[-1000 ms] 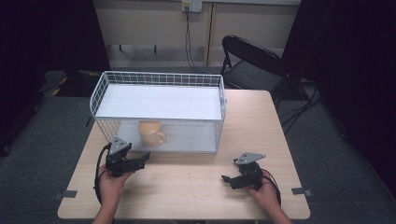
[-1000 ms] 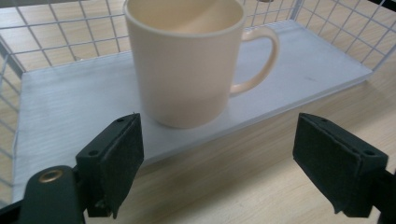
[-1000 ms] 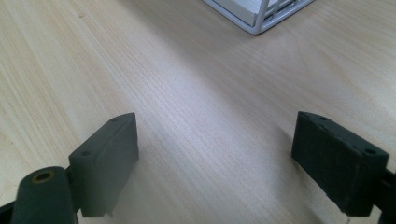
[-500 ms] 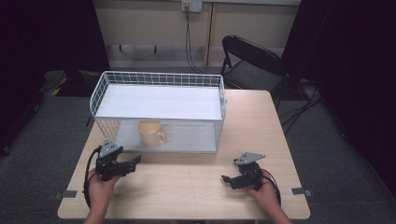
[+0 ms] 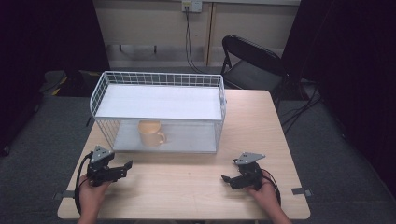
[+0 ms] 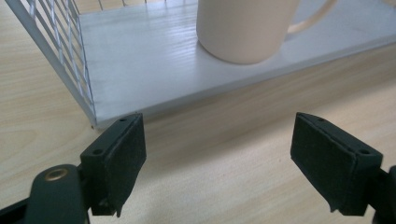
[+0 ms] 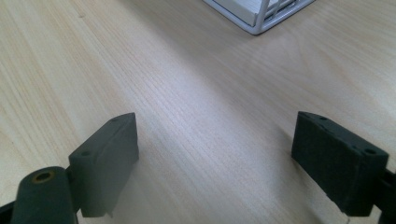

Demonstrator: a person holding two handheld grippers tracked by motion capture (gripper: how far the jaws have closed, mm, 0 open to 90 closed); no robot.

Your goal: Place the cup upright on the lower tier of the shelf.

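L claw point(image 5: 125, 166) wide open, empty, nr mug point(image 5: 149, 133) on rack shelf point(image 5: 187, 138); R claw point(image 5: 227, 179) open, empty, on surface point(image 5: 187, 186).

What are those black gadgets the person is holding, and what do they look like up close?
Each hand holds a black two-jaw gripper: the left gripper and the right gripper. Each carries a grey three-cornered plate on top and trails a black cable that loops back by the wrist. In the gripper views, the jaws end in blocky dark pads with small screw holes, and a brass-coloured ring sits in the body at lower left. No sleeves show.
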